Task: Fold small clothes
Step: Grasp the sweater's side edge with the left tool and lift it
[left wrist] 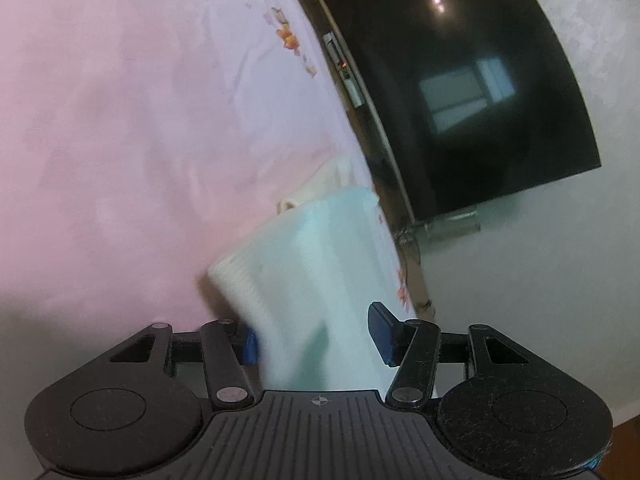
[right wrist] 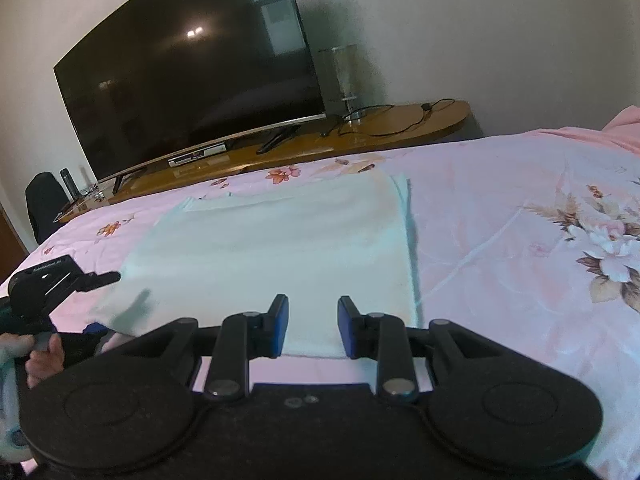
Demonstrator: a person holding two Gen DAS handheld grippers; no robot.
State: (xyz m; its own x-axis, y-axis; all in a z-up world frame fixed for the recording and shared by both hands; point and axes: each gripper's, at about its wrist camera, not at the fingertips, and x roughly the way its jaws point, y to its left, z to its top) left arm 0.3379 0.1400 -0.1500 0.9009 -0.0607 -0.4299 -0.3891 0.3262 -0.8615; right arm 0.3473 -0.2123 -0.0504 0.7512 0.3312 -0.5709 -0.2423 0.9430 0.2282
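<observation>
Pale mint garment (right wrist: 280, 240) lies on floral bedsheet (right wrist: 500, 220); open sheet rightward. Left gripper (left wrist: 316, 334) and right gripper (right wrist: 312, 326) both released.

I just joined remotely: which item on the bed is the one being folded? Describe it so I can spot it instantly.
Start at the big dark curved television on the long wooden shelf; in front of it lies the bed with the pink floral bedsheet. In the middle of that sheet lies the pale mint-green knitted garment, a flat rectangle. It is the only plain, unpatterned cloth there.
</observation>
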